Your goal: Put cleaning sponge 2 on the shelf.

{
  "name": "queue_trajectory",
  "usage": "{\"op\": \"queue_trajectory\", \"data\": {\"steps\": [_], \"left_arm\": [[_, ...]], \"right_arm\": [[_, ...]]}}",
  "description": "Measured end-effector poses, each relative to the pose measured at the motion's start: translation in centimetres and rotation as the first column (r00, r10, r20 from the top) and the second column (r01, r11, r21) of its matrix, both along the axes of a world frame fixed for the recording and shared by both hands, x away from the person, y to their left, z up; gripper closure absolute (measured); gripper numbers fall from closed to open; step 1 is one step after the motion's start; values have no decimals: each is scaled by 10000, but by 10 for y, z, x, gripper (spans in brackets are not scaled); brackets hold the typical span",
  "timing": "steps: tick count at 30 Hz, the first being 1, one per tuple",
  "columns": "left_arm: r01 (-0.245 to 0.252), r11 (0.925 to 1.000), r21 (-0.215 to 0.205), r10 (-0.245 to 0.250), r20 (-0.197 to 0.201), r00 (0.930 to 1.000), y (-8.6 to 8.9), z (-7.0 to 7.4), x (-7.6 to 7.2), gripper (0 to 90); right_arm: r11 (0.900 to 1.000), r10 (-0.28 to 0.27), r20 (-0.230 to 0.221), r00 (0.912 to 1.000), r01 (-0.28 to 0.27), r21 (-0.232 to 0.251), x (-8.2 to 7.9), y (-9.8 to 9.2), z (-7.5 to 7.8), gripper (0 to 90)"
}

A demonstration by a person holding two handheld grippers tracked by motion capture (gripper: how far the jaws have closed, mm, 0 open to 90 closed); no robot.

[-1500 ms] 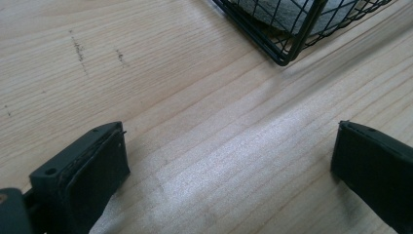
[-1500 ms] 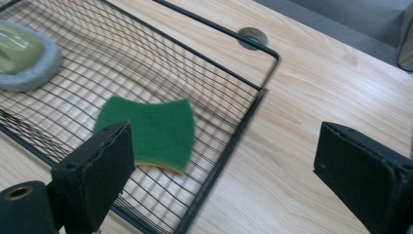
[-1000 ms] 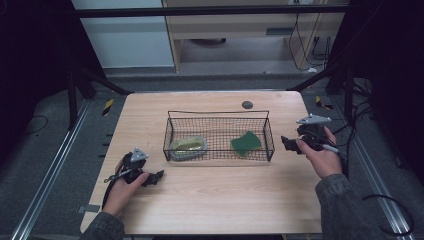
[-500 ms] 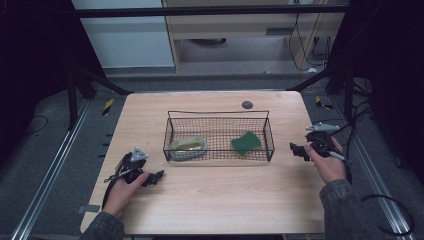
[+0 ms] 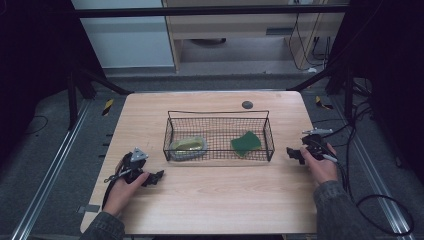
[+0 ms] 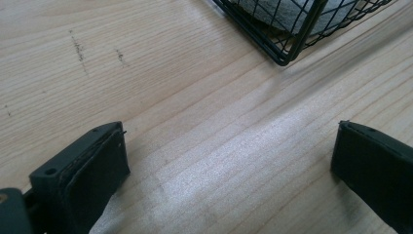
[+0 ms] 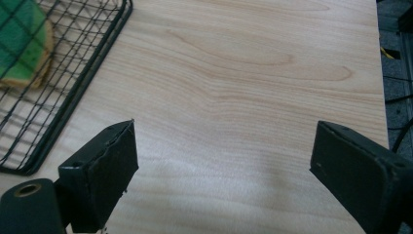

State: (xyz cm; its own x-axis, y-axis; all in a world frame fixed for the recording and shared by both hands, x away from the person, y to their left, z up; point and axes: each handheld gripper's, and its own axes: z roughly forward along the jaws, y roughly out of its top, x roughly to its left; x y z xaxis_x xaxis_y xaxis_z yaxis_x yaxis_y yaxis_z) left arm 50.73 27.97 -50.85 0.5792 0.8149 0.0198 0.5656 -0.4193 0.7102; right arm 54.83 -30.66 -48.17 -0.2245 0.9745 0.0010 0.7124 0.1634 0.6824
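Note:
A black wire basket [image 5: 270,141] stands mid-table. Inside it a green sponge [image 5: 246,142] lies at the right and a grey-and-yellowish pad [image 5: 188,146] at the left. My left gripper [image 5: 152,176] rests low on the wood in front of the basket's left corner [image 6: 287,53], open, with bare table between its jaws [image 6: 229,151]. My right gripper [image 5: 295,154] is to the right of the basket, close over the wood, open and holding nothing [image 7: 224,156]. Its jaws have just been opening a little wider. The sponge [image 7: 22,44] and the basket wall [image 7: 97,53] lie off to its left.
A small dark round disc [image 5: 247,105] sits on the table [image 5: 225,200] behind the basket. The table's right edge is close beside my right hand. Cables trail on the floor at the right, and dark frame posts stand at both back corners.
My right hand has sunk toward the table and drifted nearer and slightly right, away from the basket. The left hand has stayed put.

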Motion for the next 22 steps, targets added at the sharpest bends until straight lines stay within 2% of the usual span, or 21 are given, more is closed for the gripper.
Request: {"op": "queue_trajectory", "data": {"steps": [2, 3, 4, 9, 11, 12, 16, 18, 19, 22], "left_arm": [[-2, 10000, -2, 2, 2, 10000, 0, 0, 0, 0], [-3, 10000, -4, 3, 3, 10000, 0, 0, 0, 0], [-6, 10000, -6, 6, 3, 10000, 0, 0, 0, 0], [-10, 10000, -3, 10, 1, 10000, 0, 0, 0, 0], [-20, 10000, -7, 20, 11, 10000, 0, 0, 1, 0], [-31, 10000, -26, 31, 15, 10000, 0, 0, 1, 0], [-24, 10000, -5, 24, 16, 10000, 0, 0, 2, 0], [-19, 10000, 10, 19, 17, 10000, 0, 0, 2, 0], [-23, 10000, 2, 23, 20, 10000, 0, 0, 2, 0], [-23, 10000, 4, 23, 19, 10000, 0, 0, 2, 0]], "right_arm": [[9999, -100, 33, 9999, 101, -57, 2, 0, -2, 100], [9983, -569, 280, 9980, 573, -135, 4, -1, -5, 105], [9975, -710, 311, 9970, 711, -14, 6, -1, -7, 99], [9947, -1030, 472, 9936, 1026, 116, 9, 1, -17, 95], [9906, -1354, 464, 9897, 1343, 252, 9, 2, -24, 85], [9901, -1406, 705, 9876, 1401, 120, 10, 6, -30, 55], [9905, -1364, 659, 9885, 1351, 240, 12, 11, -29, 56], [9887, -1492, 642, 9867, 1481, 218, 11, 14, -29, 50], [9839, -1784, 648, 9818, 1775, 190, 10, 17, -30, 45], [9811, -1932, 609, 9793, 1925, 171, 9, 18, -30, 29]]}}
